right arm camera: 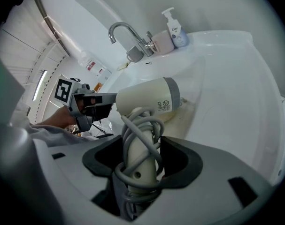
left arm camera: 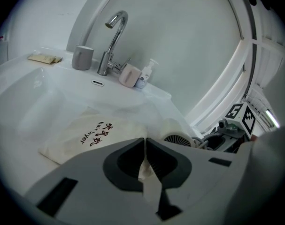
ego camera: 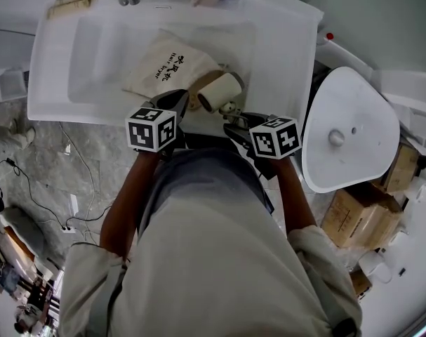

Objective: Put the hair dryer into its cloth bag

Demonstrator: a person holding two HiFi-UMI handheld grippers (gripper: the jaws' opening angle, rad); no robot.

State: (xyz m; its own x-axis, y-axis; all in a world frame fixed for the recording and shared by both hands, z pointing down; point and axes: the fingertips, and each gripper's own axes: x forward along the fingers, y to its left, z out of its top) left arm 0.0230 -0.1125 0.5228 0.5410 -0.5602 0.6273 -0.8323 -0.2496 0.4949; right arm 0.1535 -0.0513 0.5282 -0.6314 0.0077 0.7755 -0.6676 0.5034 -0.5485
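At the sink's (ego camera: 48, 83) near edge our left tongs (left arm camera: 145, 149) pinch the bag (left arm camera: 86, 132), right tongs (right arm camera: 141, 161) clench the dryer (right arm camera: 144, 100) (cord-wrapped); we should spread the mouth first.

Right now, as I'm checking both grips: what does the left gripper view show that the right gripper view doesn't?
Only the left gripper view: the cream cloth bag lying printed face up in the white sink, with its fabric pinched in the left gripper. Only the right gripper view: the right gripper clamped on the cord-wrapped handle of the cream plastic hair dryer, and the label on its barrel. Both: the chrome faucet, the white pump bottle, the sink and part of the dryer.
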